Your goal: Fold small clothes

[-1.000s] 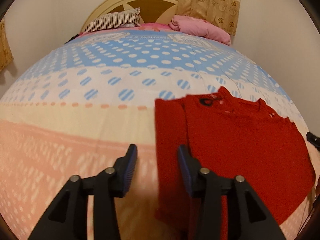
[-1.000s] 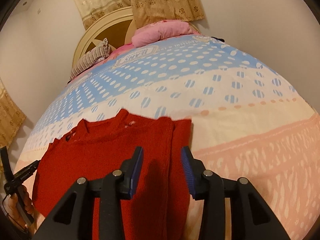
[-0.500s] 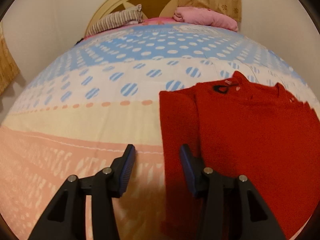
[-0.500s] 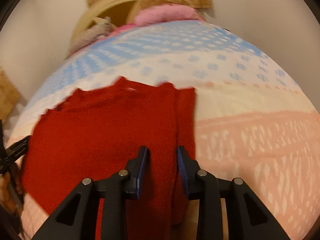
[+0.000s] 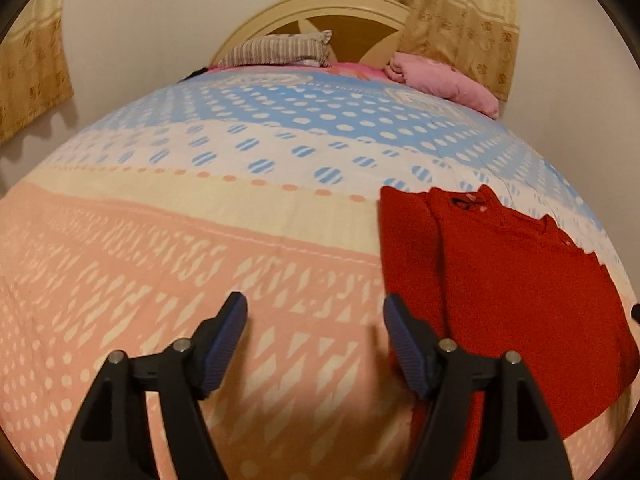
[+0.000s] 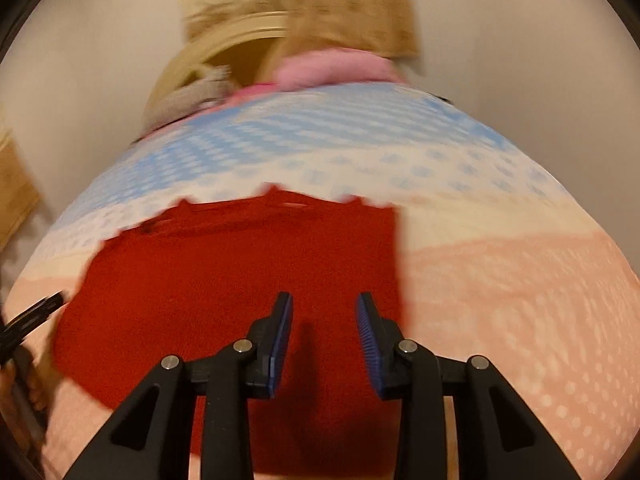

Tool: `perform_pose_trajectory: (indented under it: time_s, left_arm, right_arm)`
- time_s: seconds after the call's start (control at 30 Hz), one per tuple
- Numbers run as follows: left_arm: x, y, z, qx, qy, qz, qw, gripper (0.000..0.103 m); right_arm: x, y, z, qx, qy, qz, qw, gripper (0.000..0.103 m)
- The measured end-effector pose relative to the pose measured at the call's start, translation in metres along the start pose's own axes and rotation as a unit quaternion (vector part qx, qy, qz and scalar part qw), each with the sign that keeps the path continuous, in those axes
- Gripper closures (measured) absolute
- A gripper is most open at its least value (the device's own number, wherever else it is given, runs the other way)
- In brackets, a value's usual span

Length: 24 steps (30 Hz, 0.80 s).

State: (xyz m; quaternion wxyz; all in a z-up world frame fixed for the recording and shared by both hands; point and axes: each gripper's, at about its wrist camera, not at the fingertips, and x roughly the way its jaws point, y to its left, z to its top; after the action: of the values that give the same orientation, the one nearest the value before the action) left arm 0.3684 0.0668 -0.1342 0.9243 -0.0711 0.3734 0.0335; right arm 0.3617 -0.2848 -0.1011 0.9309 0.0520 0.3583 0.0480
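Observation:
A small red knit sweater (image 5: 512,280) lies flat on the bed, one side folded inward along its length. In the left wrist view it fills the lower right. My left gripper (image 5: 314,310) hangs over bare pink bedspread just left of the garment's edge, its jaws opening, nothing between them. In the blurred right wrist view the sweater (image 6: 224,280) spreads across the middle. My right gripper (image 6: 324,308) hovers above its near right part, jaws opening a little, no cloth pinched between the pads.
The bedspread (image 5: 168,264) is pink near me, cream then blue-dotted farther off. A striped pillow (image 5: 280,50) and a pink bundle (image 5: 440,80) lie by the headboard. The other gripper's black tip (image 6: 28,320) and a hand show at the left edge.
My left gripper slid left off the sweater onto bare bedspread and its jaws widened. The right gripper shifted over the sweater; its jaws narrowed, then parted slightly. The sweater stayed flat.

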Motion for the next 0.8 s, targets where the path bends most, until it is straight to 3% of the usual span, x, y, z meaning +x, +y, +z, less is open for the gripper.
perform_pose_trajectory:
  time_s: [0.17, 0.3, 0.4, 0.53, 0.67, 0.8]
  left_arm:
    - [0.008, -0.002, -0.009, -0.004, 0.024, -0.012, 0.9996, 0.030]
    - [0.003, 0.009, -0.012, -0.032, 0.015, -0.034, 0.9988, 0.023]
    - [0.002, 0.018, -0.014, -0.057, 0.011, -0.051, 0.9970, 0.021]
    - [0.008, 0.019, -0.013, -0.062, 0.022, -0.058, 0.9961, 0.020]
    - [0.005, 0.014, -0.013, -0.049, 0.017, -0.061, 0.9968, 0.011]
    - [0.004, 0.019, -0.012, -0.060, 0.014, -0.067, 0.9958, 0.011]
  right_arm:
    - [0.026, 0.102, 0.013, -0.091, 0.032, 0.118, 0.988, 0.066]
    - [0.075, 0.168, 0.022, -0.120, 0.075, 0.137, 0.980, 0.066]
    - [0.119, 0.198, 0.019, -0.120, 0.117, 0.119, 0.979, 0.066]
    - [0.138, 0.217, 0.017, -0.138, 0.090, 0.101, 0.981, 0.066]
    - [0.147, 0.205, 0.027, -0.093, 0.094, 0.122, 0.984, 0.067]
    - [0.122, 0.203, 0.020, -0.093, 0.069, 0.123, 0.986, 0.067]
